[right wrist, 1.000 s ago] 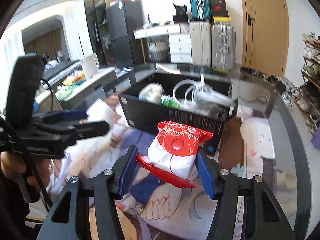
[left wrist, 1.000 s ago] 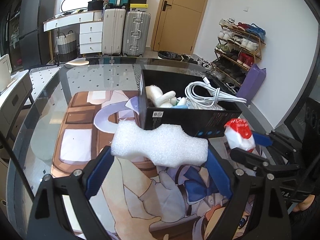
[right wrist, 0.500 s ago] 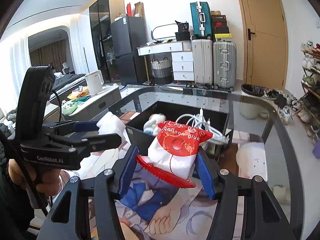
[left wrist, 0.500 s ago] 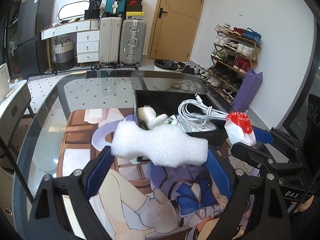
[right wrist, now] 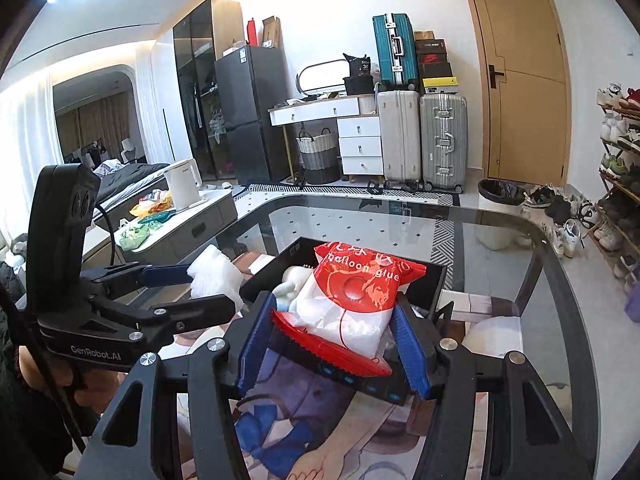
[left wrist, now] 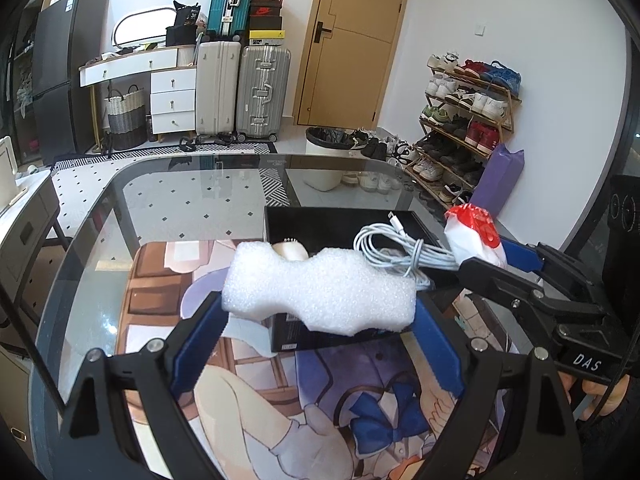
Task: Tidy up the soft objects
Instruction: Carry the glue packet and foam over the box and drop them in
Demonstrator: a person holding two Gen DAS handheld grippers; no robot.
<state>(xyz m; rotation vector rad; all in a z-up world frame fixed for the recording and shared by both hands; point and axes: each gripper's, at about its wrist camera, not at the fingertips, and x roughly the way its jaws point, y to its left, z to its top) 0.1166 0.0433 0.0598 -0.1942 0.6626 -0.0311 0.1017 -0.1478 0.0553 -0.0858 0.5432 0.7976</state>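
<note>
Holding two soft things above the black box [left wrist: 304, 222].

My left gripper [left wrist: 318, 312] clamps the white foam block [left wrist: 320, 288] crosswise between its blue pads, over the box's near wall. My right gripper [right wrist: 334, 338] pinches the red-and-white balloon glue packet [right wrist: 352, 300], raised just above the box, where a white cable [left wrist: 396, 252] lies coiled.
</note>
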